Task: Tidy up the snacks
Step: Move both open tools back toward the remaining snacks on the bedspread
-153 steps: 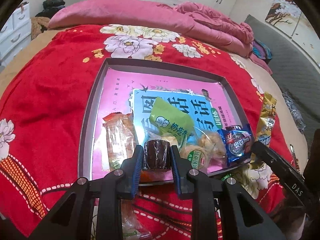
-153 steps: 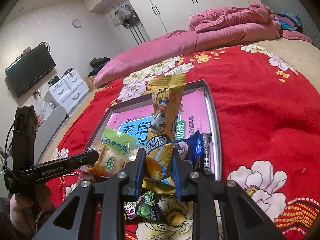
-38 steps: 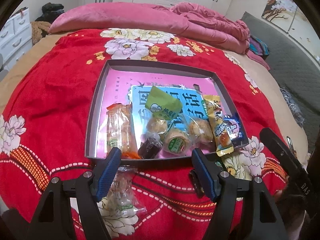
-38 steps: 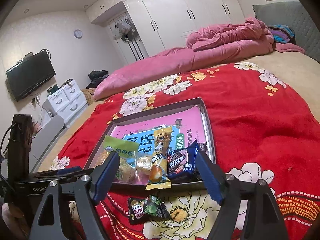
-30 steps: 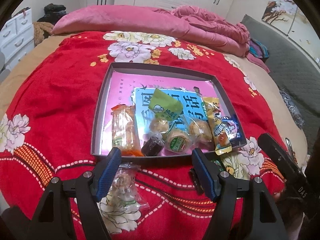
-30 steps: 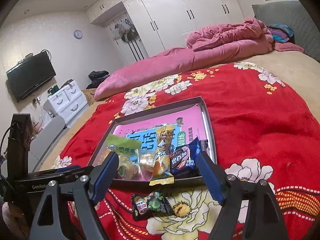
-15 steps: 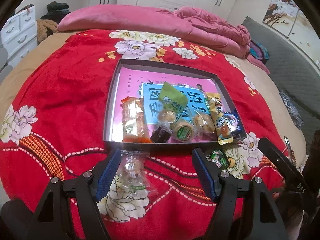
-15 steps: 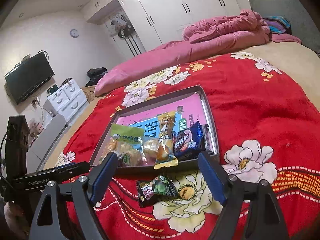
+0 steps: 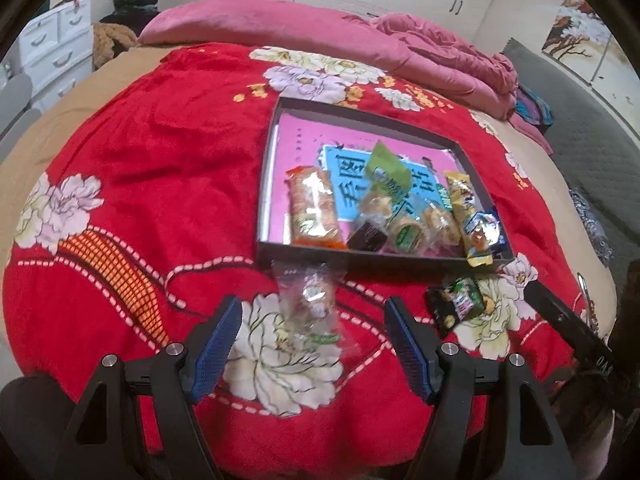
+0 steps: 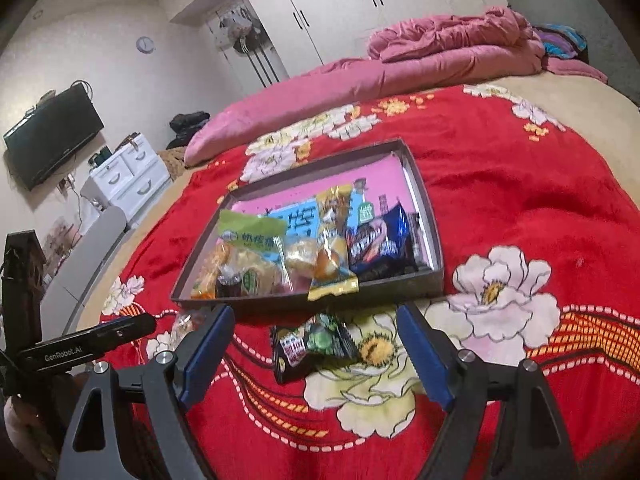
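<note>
Judging from how the snacks lie, most of the sorting looks done. The shallow box (image 9: pixel 264 200) on the red blanket (image 9: pixel 160 140) holds a row of packets along its near side: an orange cracker pack (image 9: pixel 314 210), a small dark cake (image 9: pixel 366 237), a green bag (image 9: pixel 386 174) over several round pastries (image 9: pixel 406 232), a yellow stick pack (image 9: pixel 468 216) whose end overhangs the near wall, and a dark blue packet (image 10: pixel 378 240) at the right end.

Two snacks are not yet in the box. A clear-wrapped pastry (image 9: pixel 314 304) lies on the blanket just outside the near wall, towards the left corner. A black and green packet (image 10: pixel 312 344) lies on the blanket just in front of the near wall, below the yellow stick pack.

The left gripper (image 9: pixel 314 344) hangs over the clear-wrapped pastry with its jaws spread wide; the pastry sits between the blue pads but neither pad touches it, and nothing is held. The right gripper (image 10: pixel 316 354) is likewise wide apart and empty, with the black and green packet lying between its fingers, untouched.

What seems left is to close on each of these two packets and set them in the box with the rest.
</note>
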`<state>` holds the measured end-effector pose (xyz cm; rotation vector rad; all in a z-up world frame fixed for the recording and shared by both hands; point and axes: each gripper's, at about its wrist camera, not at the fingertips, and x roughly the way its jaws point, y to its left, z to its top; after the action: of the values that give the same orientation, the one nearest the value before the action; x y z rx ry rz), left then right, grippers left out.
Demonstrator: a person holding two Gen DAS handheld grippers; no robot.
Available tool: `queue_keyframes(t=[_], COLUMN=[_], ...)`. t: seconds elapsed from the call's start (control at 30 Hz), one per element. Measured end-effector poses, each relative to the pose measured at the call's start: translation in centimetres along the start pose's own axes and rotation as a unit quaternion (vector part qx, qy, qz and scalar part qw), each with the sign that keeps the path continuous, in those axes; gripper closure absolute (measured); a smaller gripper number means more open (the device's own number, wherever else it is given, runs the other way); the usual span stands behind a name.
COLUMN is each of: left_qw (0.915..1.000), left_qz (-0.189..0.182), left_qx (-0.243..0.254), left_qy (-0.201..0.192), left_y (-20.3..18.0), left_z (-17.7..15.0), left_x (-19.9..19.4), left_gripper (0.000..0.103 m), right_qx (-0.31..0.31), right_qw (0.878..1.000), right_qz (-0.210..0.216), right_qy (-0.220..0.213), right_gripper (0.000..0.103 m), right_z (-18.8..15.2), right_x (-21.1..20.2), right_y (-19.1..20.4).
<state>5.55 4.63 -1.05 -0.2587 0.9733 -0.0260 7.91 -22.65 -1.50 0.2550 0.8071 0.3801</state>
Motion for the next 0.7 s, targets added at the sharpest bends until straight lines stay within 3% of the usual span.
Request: queue_keyframes(t=[0.4, 0.7], left_qw=[0.9998, 0.9995], left_qz=[0.003, 0.0], left_qx=[-0.016, -0.007], left_qy=[0.014, 0.031], left_y=[1.6, 0.6], left_z=[-1.2, -1.8], left_x=[0.6, 2.2], left_gripper=[0.028, 0.028], right_qx=[0.008, -0.04], right_qw=[1.0, 0.997], right_qz=[-0.007, -0.016], right_qy=[0.029, 0.059], right_gripper=[0.02, 0.02], right_z=[-1.0, -1.6], right_x=[0.9, 2.7], right_y=[-0.6, 0.7])
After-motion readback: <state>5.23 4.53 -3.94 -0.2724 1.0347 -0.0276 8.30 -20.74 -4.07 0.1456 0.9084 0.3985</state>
